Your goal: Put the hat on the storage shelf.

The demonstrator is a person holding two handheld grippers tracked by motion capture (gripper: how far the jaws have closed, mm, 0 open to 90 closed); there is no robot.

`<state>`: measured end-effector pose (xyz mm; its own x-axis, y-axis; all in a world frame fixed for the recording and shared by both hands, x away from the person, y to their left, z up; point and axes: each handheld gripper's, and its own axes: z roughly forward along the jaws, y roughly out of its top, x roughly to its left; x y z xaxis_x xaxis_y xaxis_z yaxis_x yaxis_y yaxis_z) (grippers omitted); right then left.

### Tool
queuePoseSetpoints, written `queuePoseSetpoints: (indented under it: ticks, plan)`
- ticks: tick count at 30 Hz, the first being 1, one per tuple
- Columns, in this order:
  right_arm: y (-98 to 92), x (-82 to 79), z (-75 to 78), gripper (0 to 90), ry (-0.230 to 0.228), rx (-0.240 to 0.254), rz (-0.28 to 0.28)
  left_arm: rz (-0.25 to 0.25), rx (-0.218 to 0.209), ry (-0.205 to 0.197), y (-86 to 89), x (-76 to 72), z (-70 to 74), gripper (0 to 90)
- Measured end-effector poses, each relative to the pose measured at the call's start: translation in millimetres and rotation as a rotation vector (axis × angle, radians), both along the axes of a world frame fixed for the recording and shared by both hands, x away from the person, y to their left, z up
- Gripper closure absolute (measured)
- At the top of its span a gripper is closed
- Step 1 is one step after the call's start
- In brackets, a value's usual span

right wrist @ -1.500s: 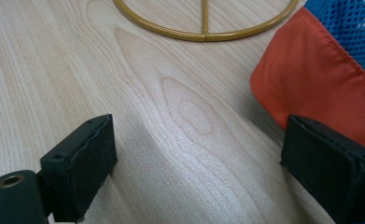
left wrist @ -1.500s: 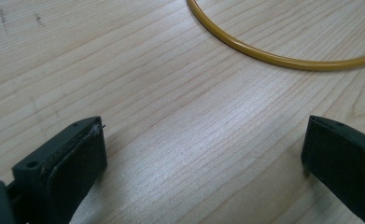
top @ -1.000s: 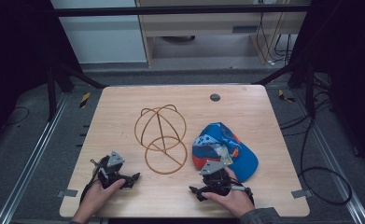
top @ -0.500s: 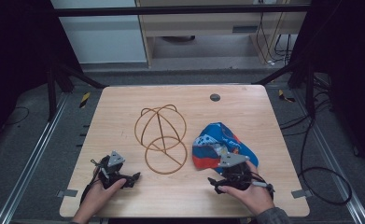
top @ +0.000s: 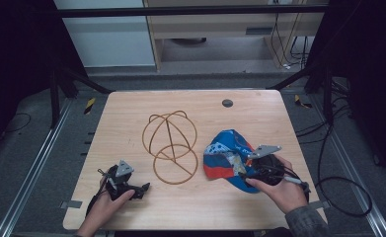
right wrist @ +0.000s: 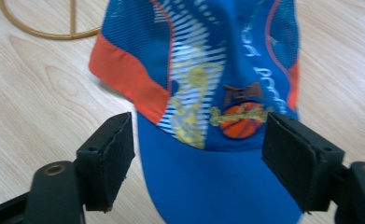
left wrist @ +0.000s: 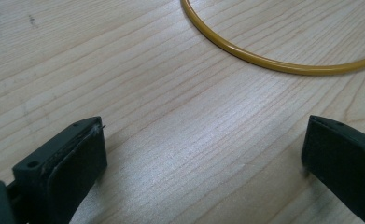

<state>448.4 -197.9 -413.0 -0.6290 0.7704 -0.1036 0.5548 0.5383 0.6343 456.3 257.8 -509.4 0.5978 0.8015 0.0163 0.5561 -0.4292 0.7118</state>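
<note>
A blue cap (top: 225, 158) with orange and white panels lies on the right half of the wooden table (top: 259, 118). My right gripper (top: 246, 173) hovers over its near side. In the right gripper view the blue brim (right wrist: 208, 186) runs between the two black pads (right wrist: 112, 154) without either pressing on it; the jaws have just been closing and stand open. A yellow wire cap stand (top: 170, 140) with a round base ring (left wrist: 264, 60) sits mid-table. My left gripper (top: 142, 189) rests low on the table, open (left wrist: 203, 144) and holding nothing, a short way from that ring.
A small dark round grommet (top: 227, 103) sits in the tabletop at the back. Metal rails (top: 37, 163) run along both sides of the table, and cables (top: 338, 182) trail on the floor at the right. Tape strips (top: 70, 204) mark the front corners.
My right gripper has risen and moved right and away from the table's front, from beside the cap to above its brim. The left gripper has stayed in place.
</note>
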Motion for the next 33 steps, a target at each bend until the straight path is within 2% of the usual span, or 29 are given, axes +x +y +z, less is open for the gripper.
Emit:
queuePoseSetpoints:
  ticks: [2, 5, 7, 11, 18, 26, 33]
  plan:
    - [-3.7, 4.7, 5.9, 27.8, 0.001, -0.011, -0.004, 0.0, 0.0, 0.0, -0.1, -0.1, 0.0, 0.0]
    - [-5.2, 12.8, 11.2, 28.6, 0.035, -0.023, 0.005, 0.0, 0.0, 0.0, -0.2, -0.1, 0.0, 0.0]
    - [-3.7, 17.7, 12.6, 30.6, 0.043, -0.045, 0.018, 0.0, 0.0, 0.001, -0.2, -0.1, 0.0, 0.0]
    - [-0.5, 29.0, 11.5, 35.2, 0.065, -0.067, 0.036, 0.0, 0.0, 0.001, -0.2, -0.2, 0.0, 0.0]
    - [7.9, 45.4, 7.2, 41.5, 0.112, -0.073, 0.06, 0.0, 0.003, -0.001, -0.6, -0.6, 0.1, 0.0]
    - [13.2, 57.3, 7.9, 42.9, 0.157, -0.113, 0.057, 0.002, 0.001, 0.001, -1.5, -1.3, 0.1, 0.0]
    - [18.1, 67.9, 8.5, 46.1, 0.182, -0.109, 0.061, -0.001, 0.001, -0.001, -2.2, -1.5, 0.0, 0.0]
